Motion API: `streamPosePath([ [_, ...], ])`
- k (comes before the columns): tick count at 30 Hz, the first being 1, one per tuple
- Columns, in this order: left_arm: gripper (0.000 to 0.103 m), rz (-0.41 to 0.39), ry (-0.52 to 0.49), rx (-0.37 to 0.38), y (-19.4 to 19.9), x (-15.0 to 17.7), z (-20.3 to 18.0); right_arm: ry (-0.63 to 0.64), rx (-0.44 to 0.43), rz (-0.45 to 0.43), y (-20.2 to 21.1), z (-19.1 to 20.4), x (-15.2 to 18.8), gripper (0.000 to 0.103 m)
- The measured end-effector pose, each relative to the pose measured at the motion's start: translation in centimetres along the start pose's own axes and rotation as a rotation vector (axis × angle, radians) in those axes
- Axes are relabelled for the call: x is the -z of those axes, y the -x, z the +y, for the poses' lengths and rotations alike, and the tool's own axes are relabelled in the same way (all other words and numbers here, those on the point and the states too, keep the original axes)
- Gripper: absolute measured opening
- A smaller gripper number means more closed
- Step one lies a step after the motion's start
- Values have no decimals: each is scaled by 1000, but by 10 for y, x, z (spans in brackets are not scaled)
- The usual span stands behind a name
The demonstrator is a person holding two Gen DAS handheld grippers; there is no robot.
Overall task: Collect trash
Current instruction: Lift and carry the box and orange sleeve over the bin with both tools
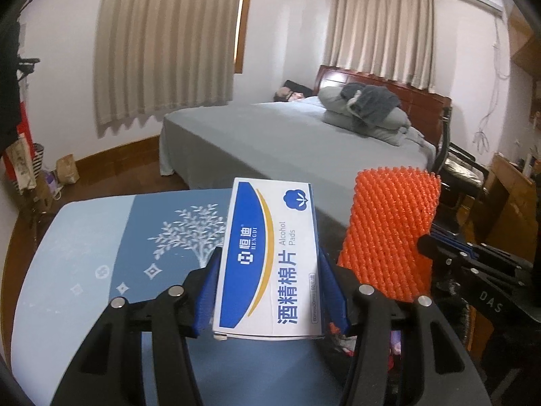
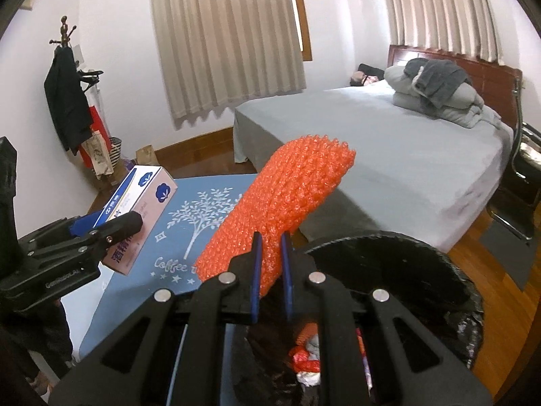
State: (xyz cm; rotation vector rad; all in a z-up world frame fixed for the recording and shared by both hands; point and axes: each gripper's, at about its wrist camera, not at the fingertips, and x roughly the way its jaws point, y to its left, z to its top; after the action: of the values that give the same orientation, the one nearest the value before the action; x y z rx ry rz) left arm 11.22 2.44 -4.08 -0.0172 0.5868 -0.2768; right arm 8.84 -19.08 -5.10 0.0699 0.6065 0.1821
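My left gripper is shut on a white and blue alcohol pads box, held in the air above the blue table mat. The same box shows at the left of the right wrist view, clamped by the left gripper. My right gripper is shut on an orange foam net sleeve, which sticks up and away from the blue pads. That sleeve appears right of the box in the left wrist view. Below the right gripper sits a black-lined trash bin holding crumpled waste.
A grey bed with folded bedding fills the back right; someone lies at its far end. A coat rack with dark clothes and bags stands at the left wall. A black chair is at the right, on wooden floor.
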Motion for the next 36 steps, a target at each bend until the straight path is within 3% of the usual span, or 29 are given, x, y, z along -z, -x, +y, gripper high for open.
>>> streamPosePath([
  [19, 55, -9, -82, 117, 5, 6, -74, -61, 119, -37, 58, -48, 28, 10],
  [36, 55, 33, -149, 213, -30, 16, -135, -116, 235, -8, 75, -97, 60, 10],
])
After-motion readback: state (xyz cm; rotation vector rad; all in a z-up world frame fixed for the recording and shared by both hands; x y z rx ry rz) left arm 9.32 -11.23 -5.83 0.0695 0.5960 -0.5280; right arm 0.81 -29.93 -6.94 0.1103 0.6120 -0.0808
